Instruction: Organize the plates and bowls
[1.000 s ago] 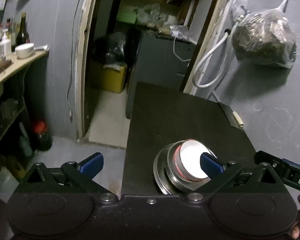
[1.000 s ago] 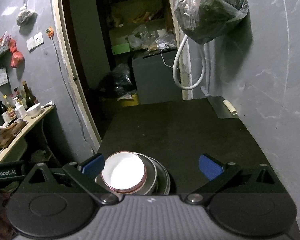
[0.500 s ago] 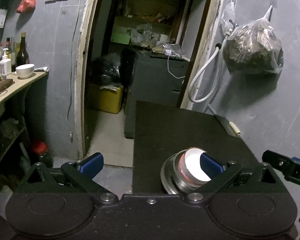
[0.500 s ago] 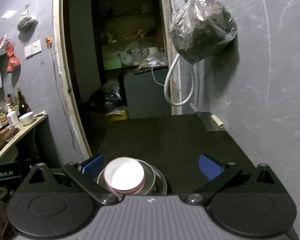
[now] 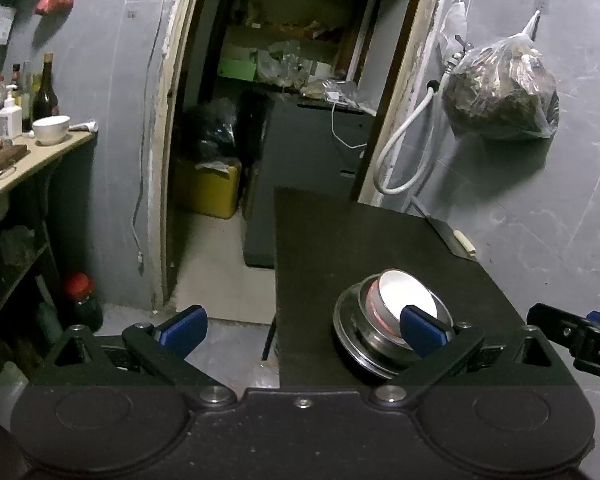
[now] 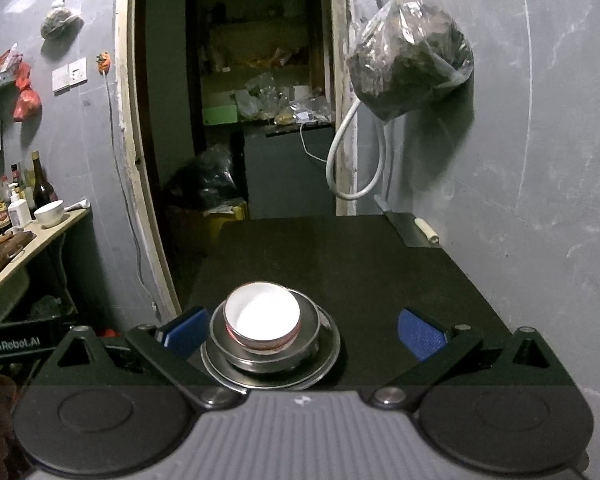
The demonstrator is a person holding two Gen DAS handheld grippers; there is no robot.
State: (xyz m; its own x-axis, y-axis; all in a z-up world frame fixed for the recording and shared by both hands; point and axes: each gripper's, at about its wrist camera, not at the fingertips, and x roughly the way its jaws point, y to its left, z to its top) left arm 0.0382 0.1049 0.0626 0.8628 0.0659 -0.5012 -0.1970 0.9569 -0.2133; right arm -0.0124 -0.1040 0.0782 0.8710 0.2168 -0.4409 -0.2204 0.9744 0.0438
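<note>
Three pieces nested, both tongs empty and spread.

Nearest me, my left gripper [image 5: 302, 326] hung with its blue pads wide apart, pinching nothing, one pad off the table edge and the other in front of the stack; my right gripper [image 6: 302, 334] was spread just as wide, gripping nothing, the stack sitting toward its left pad. Just beyond, the white bowl [image 6: 263, 317] sat inside the steel bowl [image 6: 308, 330], and that sat on the steel plate [image 6: 329, 346], all upright at the near left part of the black table [image 6: 360, 264]. Looked done to me: nothing loose lay on the table. Farther off, another white bowl [image 5: 51, 129] stood on the side counter [image 5: 28, 164], well apart; whether it belonged to the job I couldn't tell.
</note>
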